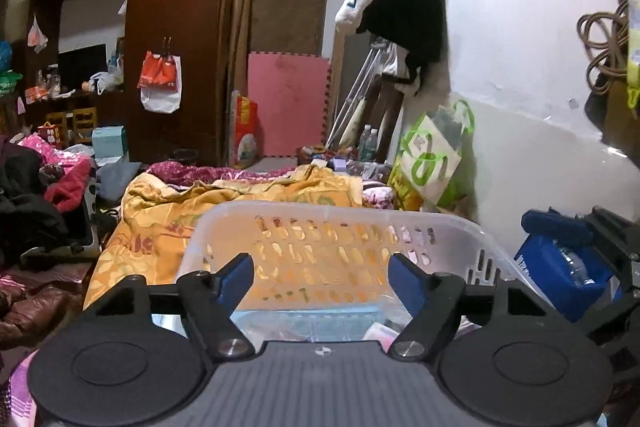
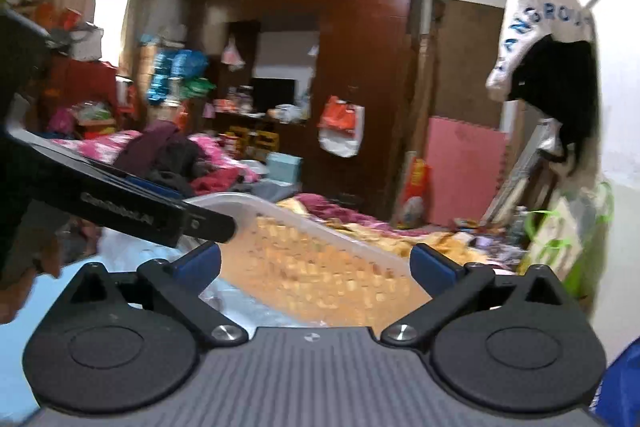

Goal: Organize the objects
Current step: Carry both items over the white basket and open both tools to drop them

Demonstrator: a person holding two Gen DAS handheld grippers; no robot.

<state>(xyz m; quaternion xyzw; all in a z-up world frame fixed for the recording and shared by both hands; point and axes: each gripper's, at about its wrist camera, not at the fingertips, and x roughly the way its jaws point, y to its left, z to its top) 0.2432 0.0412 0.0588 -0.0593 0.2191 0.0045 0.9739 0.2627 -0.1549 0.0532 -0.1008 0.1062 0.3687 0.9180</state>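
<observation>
The basket (image 1: 340, 247), a translucent slotted one, is seen at lower centre of both views on the bed's yellow blanket (image 1: 160, 219). Its contents are blurred and partly hidden. The left gripper (image 1: 322, 277) and right gripper (image 2: 316, 263) are held wide apart, nothing gripped.

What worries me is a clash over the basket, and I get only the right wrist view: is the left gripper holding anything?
Observer: No. The left gripper is open, and only the white basket shows between its fingers.
Operator: Is the basket empty?
Observer: No. A pale blue packet lies on its bottom.
Operator: Anything off to the right of it?
Observer: A blue package sits beside the basket's right wall.
</observation>
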